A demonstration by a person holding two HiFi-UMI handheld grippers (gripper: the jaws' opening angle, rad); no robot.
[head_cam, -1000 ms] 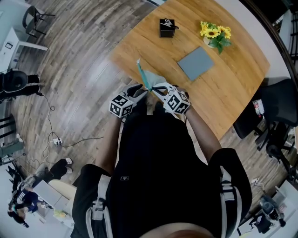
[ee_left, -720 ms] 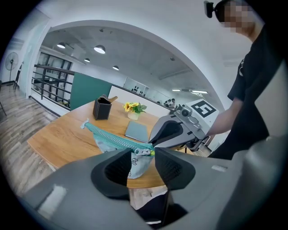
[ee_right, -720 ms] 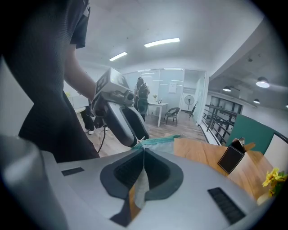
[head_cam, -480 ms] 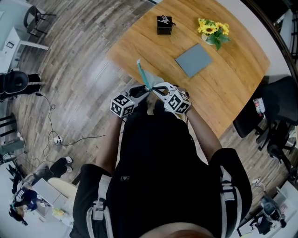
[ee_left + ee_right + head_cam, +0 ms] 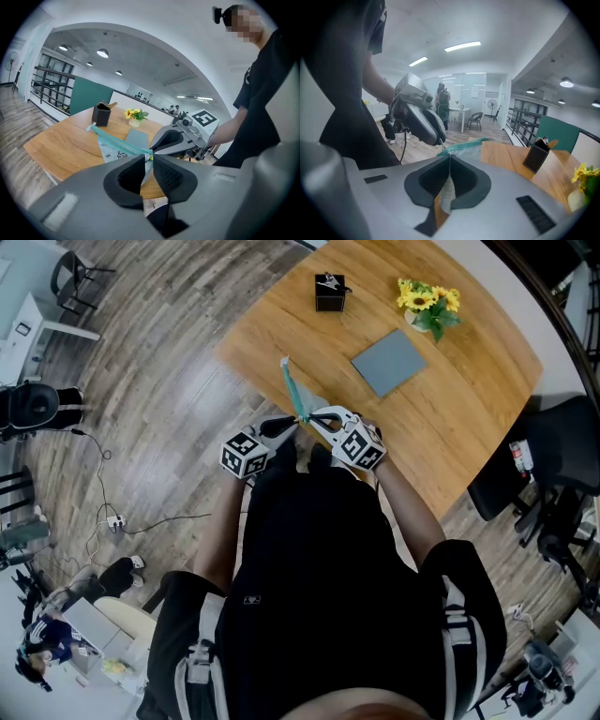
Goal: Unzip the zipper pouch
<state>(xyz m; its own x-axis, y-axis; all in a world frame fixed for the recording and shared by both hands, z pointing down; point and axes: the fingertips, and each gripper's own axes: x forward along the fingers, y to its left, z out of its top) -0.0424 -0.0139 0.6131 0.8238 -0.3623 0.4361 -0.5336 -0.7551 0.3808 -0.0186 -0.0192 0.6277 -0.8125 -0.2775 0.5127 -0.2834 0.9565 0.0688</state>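
Both grippers brought together tip to tip, just above the middle of the head view.

The left gripper (image 5: 291, 422) and right gripper (image 5: 316, 418) are held close in front of the torso, angled towards each other and tilted downward, with the left forearm (image 5: 236, 531) and right forearm (image 5: 398, 521) drawn in along the body. The right gripper's jaws are clamped flat on the zipper pouch (image 5: 298, 399). The left gripper's jaws have just been closing, and the pouch's zipper end is pinched between their tips.

Bright, even light from ceiling lamps (image 5: 102, 53); fisheye bending at edges; floor (image 5: 178, 381) glare
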